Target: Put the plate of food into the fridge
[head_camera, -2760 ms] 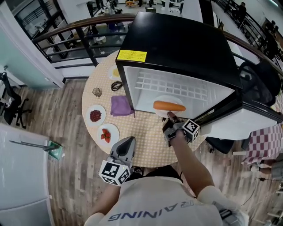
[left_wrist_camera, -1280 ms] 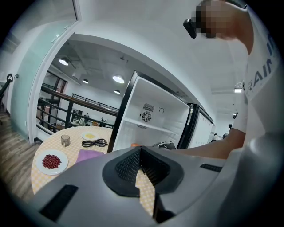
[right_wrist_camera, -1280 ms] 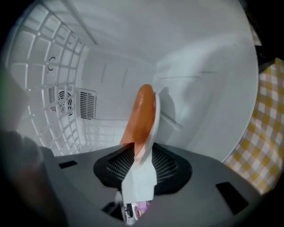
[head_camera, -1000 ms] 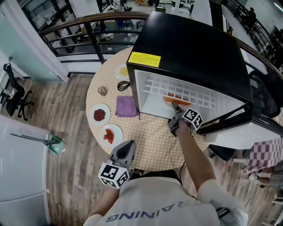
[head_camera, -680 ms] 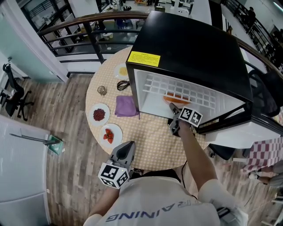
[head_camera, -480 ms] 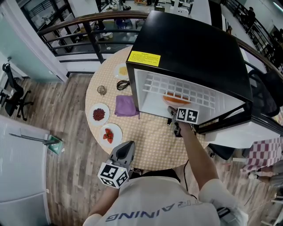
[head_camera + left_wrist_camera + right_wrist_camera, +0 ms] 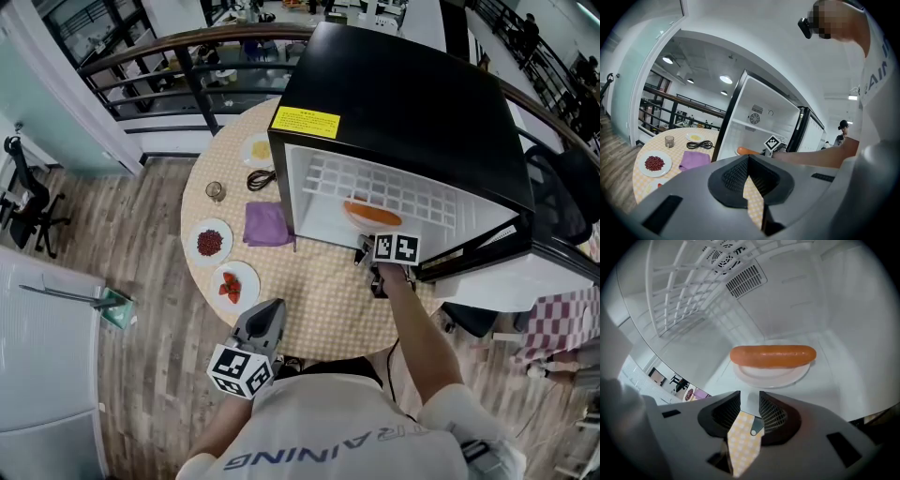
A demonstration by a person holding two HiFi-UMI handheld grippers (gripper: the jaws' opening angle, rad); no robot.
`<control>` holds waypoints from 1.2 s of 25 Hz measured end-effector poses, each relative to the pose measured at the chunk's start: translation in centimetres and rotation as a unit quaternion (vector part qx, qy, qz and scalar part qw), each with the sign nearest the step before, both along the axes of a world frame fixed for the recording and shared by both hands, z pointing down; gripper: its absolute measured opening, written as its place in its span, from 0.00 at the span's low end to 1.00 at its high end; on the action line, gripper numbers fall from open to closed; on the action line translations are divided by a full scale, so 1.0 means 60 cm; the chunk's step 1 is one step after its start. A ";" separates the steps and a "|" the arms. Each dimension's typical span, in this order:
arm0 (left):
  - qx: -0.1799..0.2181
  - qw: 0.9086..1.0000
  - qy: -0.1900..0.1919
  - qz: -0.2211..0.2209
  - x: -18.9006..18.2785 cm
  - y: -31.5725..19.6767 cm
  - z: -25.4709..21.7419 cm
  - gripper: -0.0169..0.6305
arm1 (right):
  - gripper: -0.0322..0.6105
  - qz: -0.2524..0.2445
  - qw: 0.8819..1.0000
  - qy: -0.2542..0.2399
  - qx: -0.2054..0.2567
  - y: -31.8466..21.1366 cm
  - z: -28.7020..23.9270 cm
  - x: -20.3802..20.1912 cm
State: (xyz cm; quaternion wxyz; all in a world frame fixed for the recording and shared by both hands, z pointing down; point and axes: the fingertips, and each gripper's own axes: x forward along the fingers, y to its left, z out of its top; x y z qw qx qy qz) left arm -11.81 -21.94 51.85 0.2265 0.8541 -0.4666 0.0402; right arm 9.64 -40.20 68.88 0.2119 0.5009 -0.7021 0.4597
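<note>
Right claw (image 7: 750,401): partly open, jaws just been closing, nothing between the pads. Visible through the gap, only a strip of the checked counter (image 7: 328,300). Just ahead of it and clear of the tips, plate (image 7: 771,375) with a sausage (image 7: 772,356) lying across it, set on the floor of the fridge (image 7: 394,103), below the wire shelf (image 7: 679,291). Left claw (image 7: 749,158): closed at the tips, empty, held above the near edge of the counter. Well beyond it and to its left: purple cloth (image 7: 693,159), dish of red beans (image 7: 655,164), coiled black cable (image 7: 699,145).
</note>
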 end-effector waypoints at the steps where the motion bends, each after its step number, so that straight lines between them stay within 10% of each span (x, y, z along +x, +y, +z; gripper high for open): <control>1: 0.000 1.000 0.001 0.001 0.000 0.001 0.000 0.04 | 0.25 0.001 1.000 0.003 0.003 0.005 -0.003 0.000; 5: 0.003 1.000 0.005 0.006 0.003 0.003 -0.004 0.04 | 0.09 0.004 0.998 -0.030 0.049 0.027 -0.038 -0.008; 14: 0.023 0.998 0.013 0.050 0.047 0.006 -0.026 0.04 | 0.08 -0.022 0.968 -0.113 0.221 0.118 -0.193 -0.030; 30: 0.104 0.990 -0.005 0.099 0.112 -0.012 -0.111 0.04 | 0.08 -0.004 0.934 -0.031 0.355 0.288 -0.354 0.033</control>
